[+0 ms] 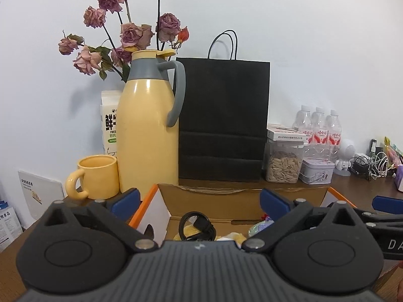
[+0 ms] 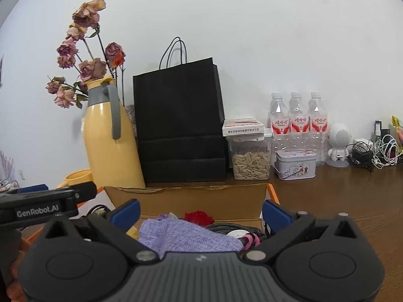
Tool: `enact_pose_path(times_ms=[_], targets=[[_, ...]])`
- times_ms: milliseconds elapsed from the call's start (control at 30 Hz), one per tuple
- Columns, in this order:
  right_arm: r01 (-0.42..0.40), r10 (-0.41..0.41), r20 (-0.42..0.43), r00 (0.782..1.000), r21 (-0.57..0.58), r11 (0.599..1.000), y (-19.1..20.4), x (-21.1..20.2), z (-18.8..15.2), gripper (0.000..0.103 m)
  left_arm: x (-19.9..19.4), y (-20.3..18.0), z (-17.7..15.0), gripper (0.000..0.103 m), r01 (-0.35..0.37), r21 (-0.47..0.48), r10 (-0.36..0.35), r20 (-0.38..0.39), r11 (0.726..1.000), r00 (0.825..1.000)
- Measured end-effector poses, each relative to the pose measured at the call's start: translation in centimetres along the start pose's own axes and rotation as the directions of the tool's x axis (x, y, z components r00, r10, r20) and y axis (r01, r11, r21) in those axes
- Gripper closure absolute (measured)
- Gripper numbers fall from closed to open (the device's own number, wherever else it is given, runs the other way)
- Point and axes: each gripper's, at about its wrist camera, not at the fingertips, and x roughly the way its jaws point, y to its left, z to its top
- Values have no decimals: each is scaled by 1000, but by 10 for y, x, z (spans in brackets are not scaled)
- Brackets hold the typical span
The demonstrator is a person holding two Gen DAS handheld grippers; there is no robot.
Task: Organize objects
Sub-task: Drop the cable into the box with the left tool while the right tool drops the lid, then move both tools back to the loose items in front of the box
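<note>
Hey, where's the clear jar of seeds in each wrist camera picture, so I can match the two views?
Left wrist view: the seed jar sits right of centre, touching the black paper bag's right edge.
Right wrist view: the seed jar sits right of centre, again just right of the black paper bag.
Shared landmark: the black paper bag, with the yellow thermos to its left.

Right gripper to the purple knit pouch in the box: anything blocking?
Nothing visible. The right gripper is open and empty, with the purple knit pouch directly ahead, lying on top in the cardboard box. The left gripper sits off to the side, outside that path.
</note>
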Motion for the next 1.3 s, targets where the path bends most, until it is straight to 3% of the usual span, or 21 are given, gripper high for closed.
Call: enact_pose_path(times_ms=[333,500,667,1067,1300], targets=[[5,-5,18,1000,-23,1000,5,-15,0,0,-18,-4,-5,0,29,19,-29,23,999,999],[3,-1,48,999,-45,999,8,-34,-2,0,-40,0,-10,0,30,6,-31,67,1000,997],[-27,30,62,998,-44,999,8,-58,-8,0,-60,5,-20,0,56,21,-57,57,998,997],[-40,37,-37,999,-80,996,18,-100,-42,0,-97,19,-51,0,80,69,-79,-27,994,997],[-95,86,-133,987,-64,993,21,-120,-56,0,-120,32,-61,0,95,64,-89,-99,993,991]])
